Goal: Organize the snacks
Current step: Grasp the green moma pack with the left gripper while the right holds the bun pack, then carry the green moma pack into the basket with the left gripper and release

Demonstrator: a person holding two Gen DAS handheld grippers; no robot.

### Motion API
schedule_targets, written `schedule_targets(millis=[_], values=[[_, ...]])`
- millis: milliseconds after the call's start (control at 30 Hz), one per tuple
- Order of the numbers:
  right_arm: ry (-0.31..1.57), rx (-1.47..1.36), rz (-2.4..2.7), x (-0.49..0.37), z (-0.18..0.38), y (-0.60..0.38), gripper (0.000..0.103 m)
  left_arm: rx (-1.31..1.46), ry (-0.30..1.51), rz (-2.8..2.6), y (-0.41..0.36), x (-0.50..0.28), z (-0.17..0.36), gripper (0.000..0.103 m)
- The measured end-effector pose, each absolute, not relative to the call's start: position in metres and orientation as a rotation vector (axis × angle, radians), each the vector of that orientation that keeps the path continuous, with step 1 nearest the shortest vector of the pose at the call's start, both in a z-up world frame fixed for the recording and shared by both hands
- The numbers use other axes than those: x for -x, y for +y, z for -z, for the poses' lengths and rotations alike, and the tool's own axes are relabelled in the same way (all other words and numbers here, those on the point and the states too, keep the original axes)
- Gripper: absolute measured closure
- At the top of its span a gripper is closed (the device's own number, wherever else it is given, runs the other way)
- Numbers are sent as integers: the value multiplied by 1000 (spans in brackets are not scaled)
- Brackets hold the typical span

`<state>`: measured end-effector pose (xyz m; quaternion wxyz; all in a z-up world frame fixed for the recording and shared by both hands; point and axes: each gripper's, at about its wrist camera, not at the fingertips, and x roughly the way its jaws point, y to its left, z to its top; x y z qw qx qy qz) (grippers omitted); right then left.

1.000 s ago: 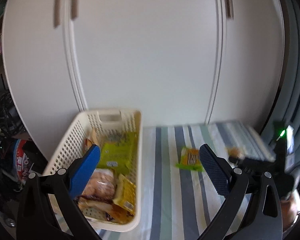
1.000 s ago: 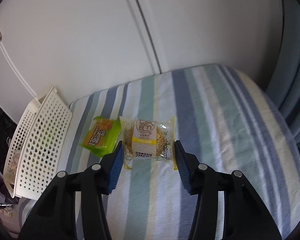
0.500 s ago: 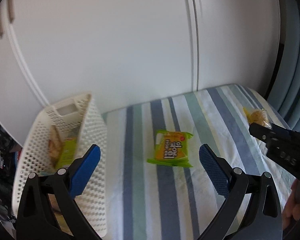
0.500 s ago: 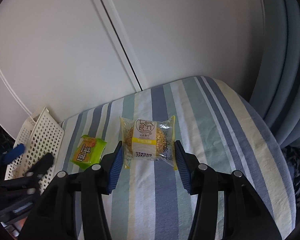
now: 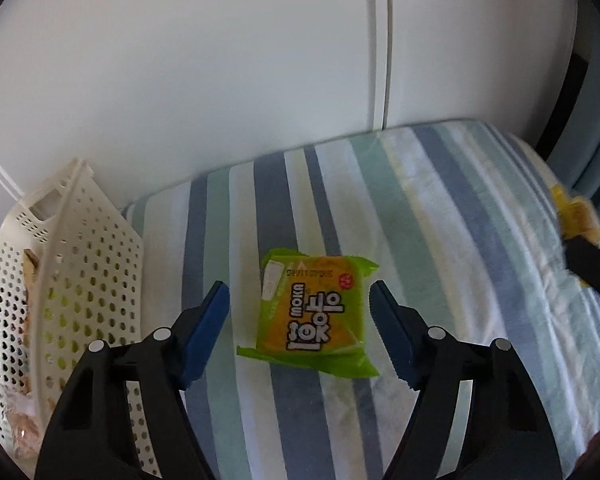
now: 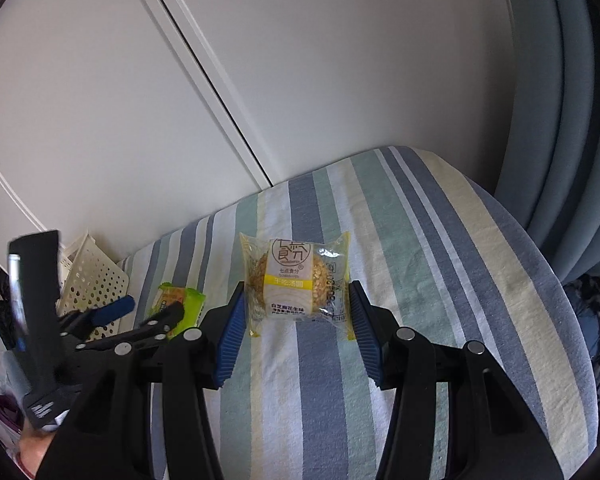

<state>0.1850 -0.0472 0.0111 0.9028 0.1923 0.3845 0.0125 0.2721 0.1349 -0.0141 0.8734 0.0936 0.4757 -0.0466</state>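
Note:
A green and orange snack packet [image 5: 314, 316] lies flat on the striped cloth [image 5: 440, 220]. My left gripper [image 5: 298, 296] is open, with one blue finger on each side of the packet and close to its edges. My right gripper [image 6: 296, 320] is shut on a clear packet with a sesame bun [image 6: 296, 280], held just above the cloth. That bun packet [image 5: 576, 212] also shows at the right edge of the left wrist view. A cream perforated basket [image 5: 80, 260] holding several snacks stands at the left. In the right wrist view, the left gripper [image 6: 146, 312] sits over the green packet [image 6: 180, 300].
White cupboard doors [image 5: 260, 80] rise right behind the cloth. Blue-grey curtains [image 6: 560, 120] hang at the right. The basket [image 6: 92, 276] is at the cloth's left end. Bare striped cloth [image 6: 440, 260] lies to the right of the bun packet. Dark clutter sits beyond the left edge.
My left gripper swung right from above the basket, came down around the green packet, and its jaws narrowed. The right gripper kept hold of the bun packet while the view shifted right.

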Motion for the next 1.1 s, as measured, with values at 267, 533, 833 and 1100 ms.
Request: schedule_targets(millis=[267,533,833,1100], values=[[797,-394,-42,-188,-11,-43,53,-199,1050,131,132,-281,39,44],[791,-401,-38,-189,-12,-44,53,-146,1046,125,140,-275,34,45],[780,-397,-48,-186,-16,-42,53,-118,939,142,156,-242,-21,45],[778,-392,-52,-185,-17,-41,53,-73,844,135,191,-213,-84,45]])
